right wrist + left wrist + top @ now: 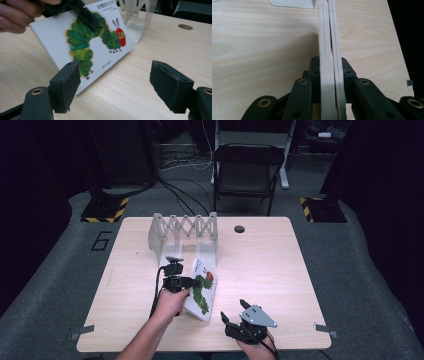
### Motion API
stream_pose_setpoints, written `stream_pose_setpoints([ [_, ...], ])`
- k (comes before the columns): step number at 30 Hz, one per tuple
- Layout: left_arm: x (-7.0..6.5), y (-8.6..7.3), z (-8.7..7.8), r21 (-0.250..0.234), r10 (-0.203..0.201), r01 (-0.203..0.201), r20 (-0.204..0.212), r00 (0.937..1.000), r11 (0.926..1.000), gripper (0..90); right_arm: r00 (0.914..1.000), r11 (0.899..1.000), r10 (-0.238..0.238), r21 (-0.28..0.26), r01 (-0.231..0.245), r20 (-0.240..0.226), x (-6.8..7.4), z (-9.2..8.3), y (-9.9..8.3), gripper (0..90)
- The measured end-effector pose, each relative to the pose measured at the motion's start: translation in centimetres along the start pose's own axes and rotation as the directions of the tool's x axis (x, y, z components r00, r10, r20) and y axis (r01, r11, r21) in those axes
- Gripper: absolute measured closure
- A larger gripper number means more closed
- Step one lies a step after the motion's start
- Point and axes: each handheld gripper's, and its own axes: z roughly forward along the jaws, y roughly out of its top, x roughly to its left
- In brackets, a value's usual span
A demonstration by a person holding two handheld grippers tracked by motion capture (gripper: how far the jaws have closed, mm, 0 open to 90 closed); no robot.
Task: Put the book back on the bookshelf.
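Transfer of the caterpillar book (202,290) is complete: your left gripper (192,281) clamps its upper edge, tilted above the table (270,265) before the white rack (184,231), while your right gripper (115,85) stands wide and empty; next, slot the book upright into the rack.

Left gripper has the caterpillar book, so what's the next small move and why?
Probably lift the board book and carry it toward the white expanding rack. The left gripper is clamped on its edge, the book is tilted with its lower edge near the table, and the right gripper is open, holding nothing.
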Motion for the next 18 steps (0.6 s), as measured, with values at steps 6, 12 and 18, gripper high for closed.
stream_pose_setpoints([
  [6, -0.2, 0.1, -0.6, 0.011, 0.045, -0.045, -0.016, 0.9989, 0.9989, 77.1, 0.9996, 1.0, 0.021, -0.02, -0.021, 0.021, -0.6, -0.3, 0.2, 24.9],
  [12, -0.9, 0.1, -1.6, 0.003, 0.105, -0.106, -0.095, 0.9899, 0.9944, 77.2, 0.9998, 0.999, 0.014, -0.03, -0.014, 0.014, -0.7, -0.4, 0.3, 25.3],
  [18, -0.8, 0.8, -3.8, -0.006, 0.157, -0.162, -0.194, 0.9684, 0.9869, 77.1, 0.999, 0.998, 0.039, -0.041, -0.038, 0.023, -1.0, -0.6, 0.5, 26.0],
])
